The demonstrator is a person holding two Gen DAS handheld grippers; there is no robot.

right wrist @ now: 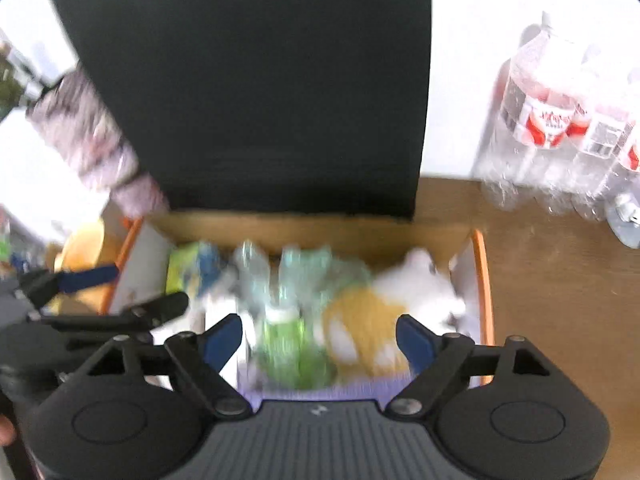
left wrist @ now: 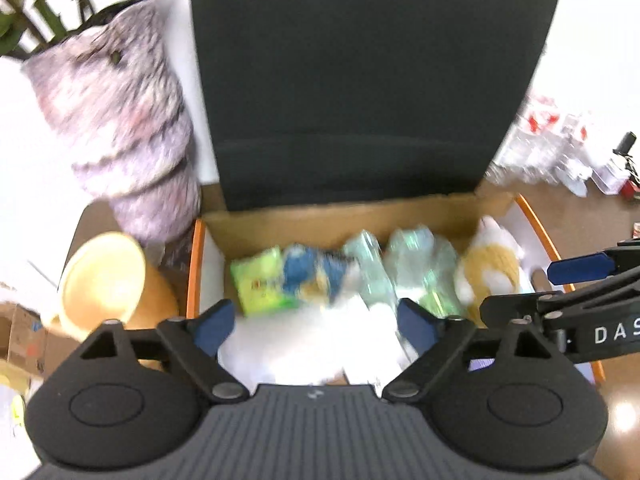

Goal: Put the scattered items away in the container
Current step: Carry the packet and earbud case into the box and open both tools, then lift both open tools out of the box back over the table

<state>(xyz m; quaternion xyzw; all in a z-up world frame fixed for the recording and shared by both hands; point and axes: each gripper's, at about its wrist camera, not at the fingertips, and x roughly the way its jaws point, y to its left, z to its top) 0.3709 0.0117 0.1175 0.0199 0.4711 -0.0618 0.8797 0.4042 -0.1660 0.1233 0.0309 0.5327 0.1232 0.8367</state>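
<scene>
Grippers are both positioned above the open cardboard box (left wrist: 344,216), pointing steeply down. Left gripper (left wrist: 316,318): fingers spread wide, nothing between them. Right gripper (right wrist: 318,342): fingers likewise wide and empty. Box contents, blurred: green packet (left wrist: 260,280) at 9 o'clock, blue item (left wrist: 310,274) beside it, clear bottles (left wrist: 404,268) at centre, orange-and-white plush toy (left wrist: 488,268) at 3 o'clock. Outside the box: yellow bowl (left wrist: 100,280) and patterned vase (left wrist: 116,132) at 9 to 10 o'clock; packed water bottles (right wrist: 560,120) at 2 o'clock.
</scene>
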